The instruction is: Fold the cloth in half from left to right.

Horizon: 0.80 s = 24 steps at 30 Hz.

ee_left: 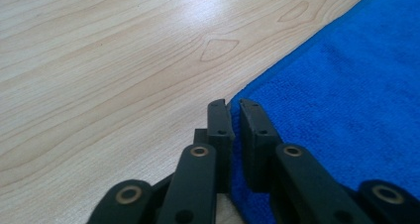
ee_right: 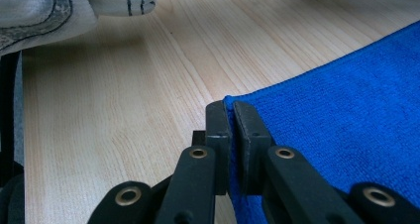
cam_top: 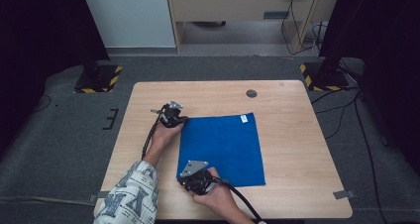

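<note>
My right hand-held gripper [cam_top: 189, 173] sits low in the high view, jaws clamped on the near left corner of the blue cloth [cam_top: 223, 147]; in the right gripper view the cloth's edge is pinched between the black jaws. Farther up the frame, my left hand-held gripper [cam_top: 179, 119] has its jaws pressed together on the cloth's far left corner, as the left gripper view shows. The cloth lies flat at the middle of the table [cam_top: 297, 149], a small white tag [cam_top: 243, 118] at its upper right corner.
</note>
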Available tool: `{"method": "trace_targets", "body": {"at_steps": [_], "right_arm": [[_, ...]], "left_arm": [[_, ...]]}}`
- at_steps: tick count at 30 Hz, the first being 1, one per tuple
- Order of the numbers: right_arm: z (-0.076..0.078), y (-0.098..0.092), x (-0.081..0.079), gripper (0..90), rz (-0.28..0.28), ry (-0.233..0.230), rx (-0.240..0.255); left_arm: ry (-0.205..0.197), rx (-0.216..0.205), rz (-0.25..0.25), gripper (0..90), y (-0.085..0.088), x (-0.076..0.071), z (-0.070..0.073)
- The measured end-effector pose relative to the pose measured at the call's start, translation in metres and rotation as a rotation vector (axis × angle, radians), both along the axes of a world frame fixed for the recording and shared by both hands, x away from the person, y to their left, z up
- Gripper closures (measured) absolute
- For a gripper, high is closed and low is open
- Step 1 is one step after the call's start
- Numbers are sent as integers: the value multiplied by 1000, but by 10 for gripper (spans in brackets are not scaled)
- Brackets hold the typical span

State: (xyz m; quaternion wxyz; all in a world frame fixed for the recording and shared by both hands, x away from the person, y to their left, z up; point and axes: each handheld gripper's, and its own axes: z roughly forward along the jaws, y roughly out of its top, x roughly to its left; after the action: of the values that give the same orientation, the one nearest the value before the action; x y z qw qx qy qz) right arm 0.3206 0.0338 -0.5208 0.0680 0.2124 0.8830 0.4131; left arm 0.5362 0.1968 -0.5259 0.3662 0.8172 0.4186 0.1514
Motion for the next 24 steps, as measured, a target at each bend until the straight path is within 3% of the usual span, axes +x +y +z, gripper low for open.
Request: {"method": "trace_targets", "body": {"at_steps": [3,9,17,24], "right_arm": [[1,0,0,863,-14,-4,5],[5,-1,-1,865,-26,-17,10],[15,0,-6,867,-51,-37,26],[27,1,-15,868,-59,-97,20]], "left_arm": [[-13,-26,5,860,0,-2,7],[-9,-38,10,867,2,-7,23],[-3,-33,-7,871,1,-8,46],[11,-43,-12,872,1,-7,54]]}}
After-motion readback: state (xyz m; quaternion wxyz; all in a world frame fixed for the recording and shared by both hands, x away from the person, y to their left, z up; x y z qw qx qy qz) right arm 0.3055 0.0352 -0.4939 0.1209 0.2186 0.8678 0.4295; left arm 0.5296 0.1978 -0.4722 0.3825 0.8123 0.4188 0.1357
